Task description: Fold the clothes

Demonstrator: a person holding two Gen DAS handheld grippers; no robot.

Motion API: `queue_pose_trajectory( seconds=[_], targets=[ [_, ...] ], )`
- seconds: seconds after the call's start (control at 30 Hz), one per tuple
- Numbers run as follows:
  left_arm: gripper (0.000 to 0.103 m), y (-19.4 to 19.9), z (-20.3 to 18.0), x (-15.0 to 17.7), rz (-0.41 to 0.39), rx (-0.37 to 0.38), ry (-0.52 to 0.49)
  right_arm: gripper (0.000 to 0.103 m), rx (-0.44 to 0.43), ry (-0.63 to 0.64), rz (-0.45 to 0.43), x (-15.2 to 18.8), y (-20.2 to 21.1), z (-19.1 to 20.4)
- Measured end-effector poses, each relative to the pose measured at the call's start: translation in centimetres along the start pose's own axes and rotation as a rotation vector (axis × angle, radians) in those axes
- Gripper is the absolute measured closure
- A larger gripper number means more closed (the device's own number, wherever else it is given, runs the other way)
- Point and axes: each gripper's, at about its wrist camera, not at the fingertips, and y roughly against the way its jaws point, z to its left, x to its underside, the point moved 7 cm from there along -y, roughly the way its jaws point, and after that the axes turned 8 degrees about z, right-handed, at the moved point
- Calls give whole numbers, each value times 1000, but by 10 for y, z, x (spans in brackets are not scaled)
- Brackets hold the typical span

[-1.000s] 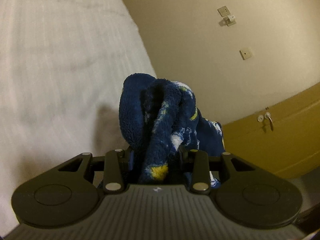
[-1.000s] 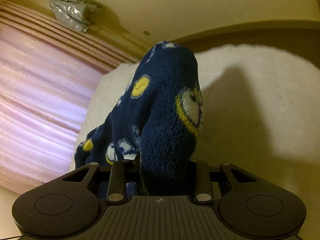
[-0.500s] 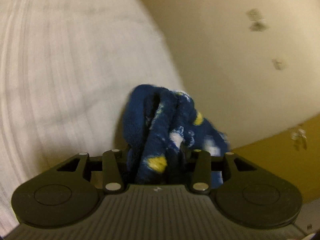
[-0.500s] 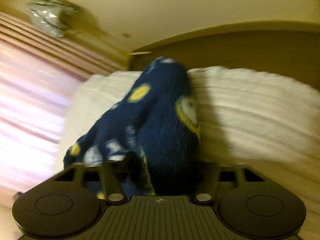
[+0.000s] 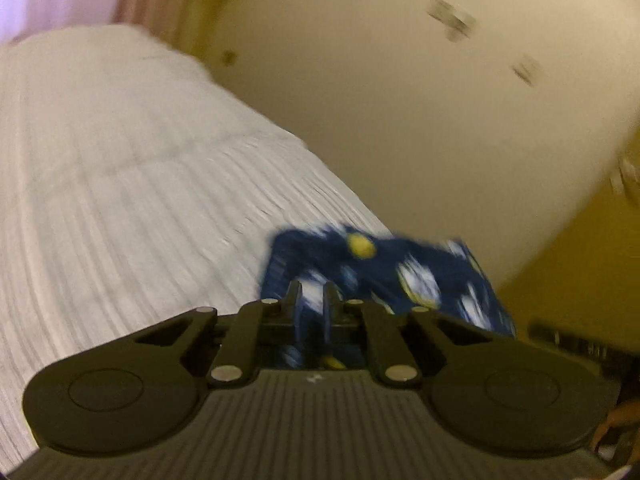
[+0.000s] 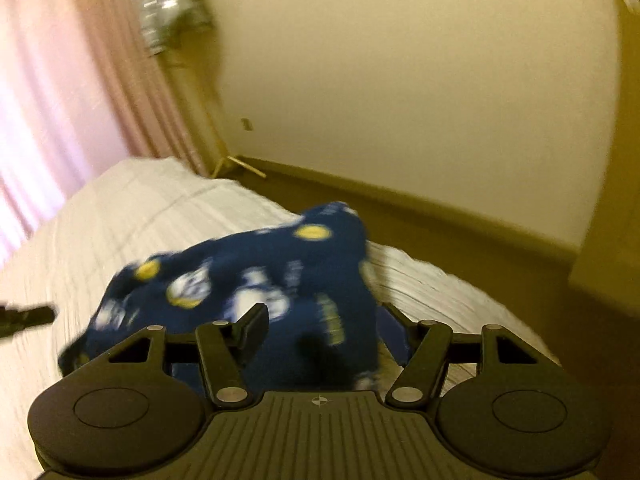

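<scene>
Here the dark blue fleece garment with yellow and white prints [image 6: 248,280] lies bunched near the edge of the white ribbed bedcover [image 5: 120,200]. It could slide off, being so near the brink. The left gripper [image 5: 311,298] pinches a fold, tilted low; the right gripper [image 6: 320,320] gapes wide over it.

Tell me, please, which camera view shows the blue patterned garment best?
The right wrist view: the blue garment spreads across the white bed, with the right gripper open around it. The left wrist view shows only a smaller, blurred bunch, pinched in the left gripper.
</scene>
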Motion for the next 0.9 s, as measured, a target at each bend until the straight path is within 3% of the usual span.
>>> queue_pose_trajectory(
  seconds=[0.1, 0.27, 0.6, 0.77, 0.9],
  targets=[
    [96, -20, -4, 24, 35, -59, -58, 53, 46, 71, -17, 16, -3, 18],
    [94, -51, 19, 58, 38, -99, -26, 53, 83, 115, 48, 51, -43, 12],
    [96, -7, 8, 62, -58, -41, -9, 53, 100, 136, 62, 58, -23, 19],
    [95, -23, 3, 91, 53, -65, -26, 53, 101, 178, 90, 79, -21, 32],
    [95, -28, 11, 101, 72, -72, 43, 53, 101, 203, 87, 84, -15, 35]
  ],
)
